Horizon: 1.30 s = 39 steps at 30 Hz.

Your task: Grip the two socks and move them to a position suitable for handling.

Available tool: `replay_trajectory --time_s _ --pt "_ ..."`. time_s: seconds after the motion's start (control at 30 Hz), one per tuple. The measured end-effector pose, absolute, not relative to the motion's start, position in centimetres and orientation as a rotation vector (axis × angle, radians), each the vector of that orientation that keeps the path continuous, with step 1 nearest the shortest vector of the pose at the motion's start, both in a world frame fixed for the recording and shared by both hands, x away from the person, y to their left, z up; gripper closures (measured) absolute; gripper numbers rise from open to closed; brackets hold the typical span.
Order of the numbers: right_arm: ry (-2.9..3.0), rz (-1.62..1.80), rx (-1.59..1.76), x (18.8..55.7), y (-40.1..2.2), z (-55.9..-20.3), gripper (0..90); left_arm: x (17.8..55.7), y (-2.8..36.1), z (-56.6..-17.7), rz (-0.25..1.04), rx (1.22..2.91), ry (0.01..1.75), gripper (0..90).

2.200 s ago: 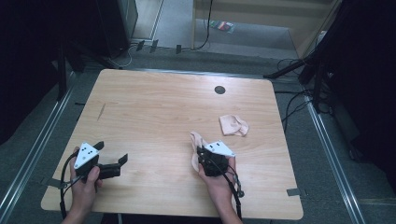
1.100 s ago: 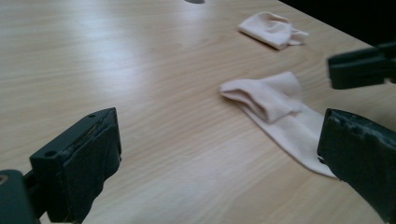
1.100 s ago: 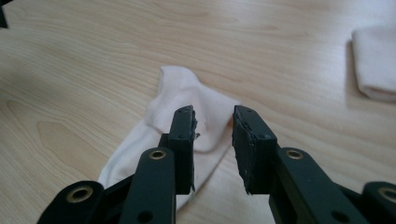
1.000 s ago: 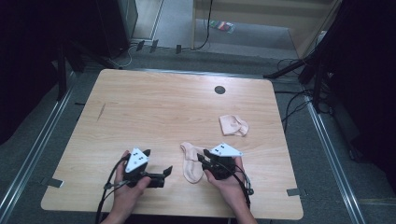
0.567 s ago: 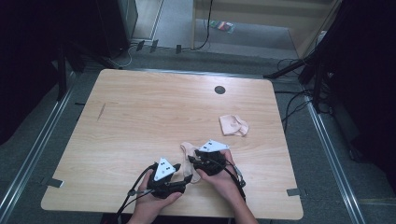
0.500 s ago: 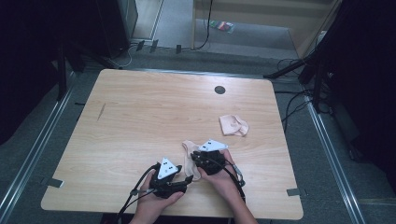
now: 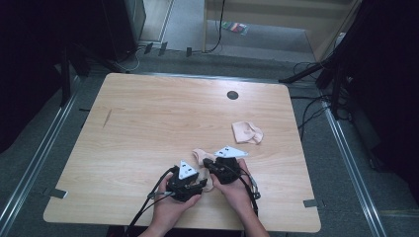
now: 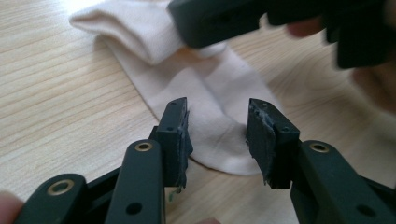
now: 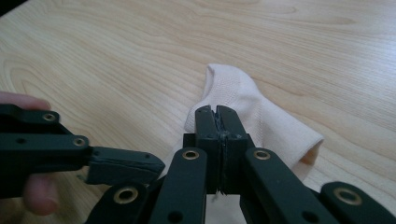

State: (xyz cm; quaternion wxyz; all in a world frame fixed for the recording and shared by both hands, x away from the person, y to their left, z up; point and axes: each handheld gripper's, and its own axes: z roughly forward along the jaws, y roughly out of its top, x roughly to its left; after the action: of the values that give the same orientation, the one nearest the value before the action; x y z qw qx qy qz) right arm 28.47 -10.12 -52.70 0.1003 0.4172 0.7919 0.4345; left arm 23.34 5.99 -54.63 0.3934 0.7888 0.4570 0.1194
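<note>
Pale wood grain runs across the table (image 7: 148, 128), and near its front edge lies the sock (image 8: 205, 107), cream-coloured and flat, its cuff end bunched up. A second sock (image 7: 247, 132) sits crumpled well apart, toward the far right. The flat sock looks light, soft and limp: it should fold and sag wherever it is unsupported, and a single layer could slide out of a loose grip, so a firm pinch through the fabric at each end seems the best hold. The right gripper (image 9: 219, 116) has its jaws pressed together on the folded cuff end. The left gripper (image 8: 217, 135) stands over the toe end with its jaws part spread and just now closing; the toe lies between the pads (image 8: 180, 135), not yet pinched.
</note>
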Motion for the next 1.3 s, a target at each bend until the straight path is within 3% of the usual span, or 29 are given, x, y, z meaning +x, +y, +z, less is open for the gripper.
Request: replay_trajectory --time_s 0.07,0.13,0.2,0.37,0.77,1.0,1.1,1.13,1.17,1.23,1.27,1.3 --pt "2.327 1.319 1.243 28.4 -10.4 -52.5 89.9 23.4 6.0 -54.5 0.332 2.023 1.160 69.4" --pt "2.297 1.346 1.259 28.3 -10.8 -52.0 89.9 23.6 6.4 -54.6 0.302 2.026 1.153 86.0" --pt "2.271 1.372 1.261 28.3 -11.2 -51.7 90.0 23.6 7.2 -54.5 0.289 2.020 1.135 88.2" --pt "2.173 1.367 1.252 27.9 -12.3 -50.5 90.0 23.4 9.2 -53.9 0.312 2.020 1.076 89.4" --pt "2.054 1.424 1.464 26.4 -15.1 -49.7 90.0 24.1 18.2 -51.7 0.313 2.022 0.778 90.0" --pt "2.109 1.400 1.560 25.3 -14.5 -51.6 90.0 24.1 19.1 -51.9 0.467 2.174 0.653 90.0" --pt "2.143 1.391 1.607 24.7 -13.7 -52.8 90.0 24.5 19.7 -52.4 0.458 2.125 0.715 87.5" --pt "2.156 1.354 1.596 24.4 -13.2 -53.3 83.7 24.7 19.9 -52.8 0.467 2.111 0.748 74.4" --pt "2.156 1.354 1.596 24.4 -13.2 -53.3 83.7 24.7 20.0 -52.9 0.490 2.105 0.772 74.4" --pt "2.115 1.278 1.577 24.3 -13.0 -53.5 67.2 24.7 20.5 -53.1 0.465 2.069 0.811 65.4" --pt "2.091 1.320 1.568 24.4 -13.5 -53.4 65.5 24.6 21.1 -53.1 0.439 2.019 0.858 57.2" --pt "2.091 1.320 1.568 24.4 -13.5 -53.4 65.5 24.6 21.1 -53.1 0.439 2.019 0.858 57.0"
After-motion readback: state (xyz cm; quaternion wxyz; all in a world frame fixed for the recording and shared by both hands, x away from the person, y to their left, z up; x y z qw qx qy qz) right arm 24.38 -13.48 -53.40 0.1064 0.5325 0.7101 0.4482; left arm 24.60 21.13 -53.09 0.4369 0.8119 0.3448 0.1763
